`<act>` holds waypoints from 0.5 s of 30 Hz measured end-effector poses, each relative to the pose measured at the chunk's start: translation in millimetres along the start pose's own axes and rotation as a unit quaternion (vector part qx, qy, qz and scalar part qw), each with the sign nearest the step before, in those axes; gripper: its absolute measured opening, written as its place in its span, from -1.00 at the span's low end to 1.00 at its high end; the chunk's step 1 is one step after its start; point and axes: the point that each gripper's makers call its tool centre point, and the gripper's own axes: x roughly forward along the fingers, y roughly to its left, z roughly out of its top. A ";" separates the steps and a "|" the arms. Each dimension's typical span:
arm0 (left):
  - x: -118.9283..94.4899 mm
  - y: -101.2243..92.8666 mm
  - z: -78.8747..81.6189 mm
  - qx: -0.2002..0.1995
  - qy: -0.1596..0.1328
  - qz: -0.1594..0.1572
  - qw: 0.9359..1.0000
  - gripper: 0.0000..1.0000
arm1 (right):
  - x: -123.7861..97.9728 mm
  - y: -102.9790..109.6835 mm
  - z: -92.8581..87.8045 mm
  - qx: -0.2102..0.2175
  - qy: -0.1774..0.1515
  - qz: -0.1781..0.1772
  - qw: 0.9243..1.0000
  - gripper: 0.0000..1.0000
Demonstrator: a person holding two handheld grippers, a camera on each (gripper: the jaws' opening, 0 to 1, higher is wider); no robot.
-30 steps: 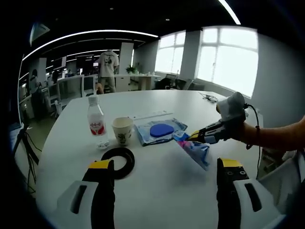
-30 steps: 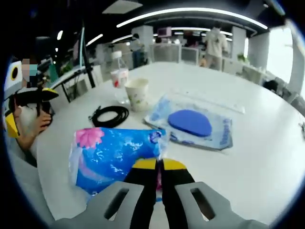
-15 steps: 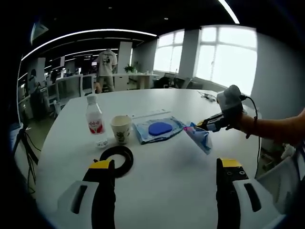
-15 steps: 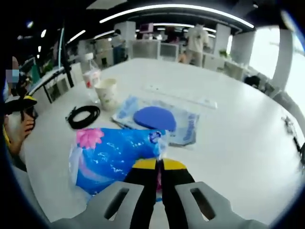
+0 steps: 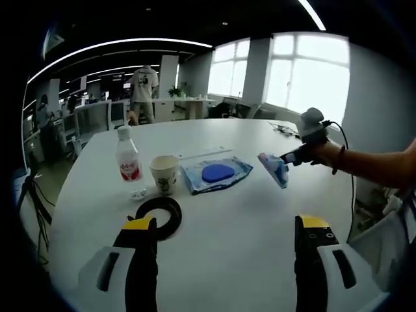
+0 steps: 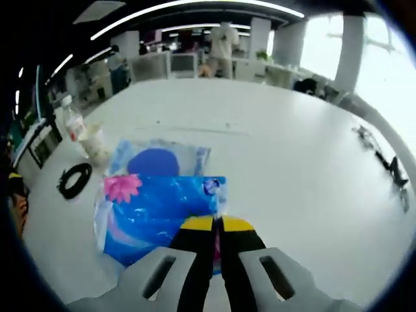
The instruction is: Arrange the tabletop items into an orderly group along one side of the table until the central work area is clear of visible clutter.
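My right gripper (image 6: 218,225) is shut on the edge of a blue wet-wipe packet with a pink flower (image 6: 159,218) and holds it in the air above the white table (image 6: 286,136). From the left gripper view, that packet (image 5: 274,168) hangs from the right gripper (image 5: 284,157) over the table's right side. On the table stand a water bottle (image 5: 128,159), a paper cup (image 5: 164,174), a black cable coil (image 5: 159,215) and a clear bag with a blue disc (image 5: 216,174). My left gripper (image 5: 225,224) is open near the front edge, with nothing between its jaws.
A small black cable clump (image 6: 389,169) lies near the table's far right edge. A person's arm (image 5: 370,168) reaches in from the right. Desks, chairs and a standing person (image 5: 143,88) fill the office behind. Bare tabletop (image 5: 234,221) lies in front of the items.
My right gripper has lifted the blue packet off the table and carried it higher and farther right, away from the clear bag. The left gripper has stayed in place.
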 end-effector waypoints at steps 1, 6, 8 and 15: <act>0.2 -0.2 -0.3 -0.001 0.002 -0.002 1.000 0.74 | -0.1 -1.9 0.3 0.004 0.000 -0.003 1.000 -1.00; 0.2 -1.1 4.5 0.001 -0.002 -0.004 1.000 0.75 | 1.8 -19.4 3.5 0.029 0.003 -0.028 0.999 -1.00; 0.4 -0.8 6.1 0.004 -0.003 -0.005 1.000 0.74 | 3.3 -23.9 4.6 0.034 0.005 -0.033 0.999 -1.00; 2.4 -0.1 8.5 -0.009 -0.002 -0.014 1.000 0.72 | 16.2 -41.7 11.7 0.071 0.011 -0.046 0.996 -1.00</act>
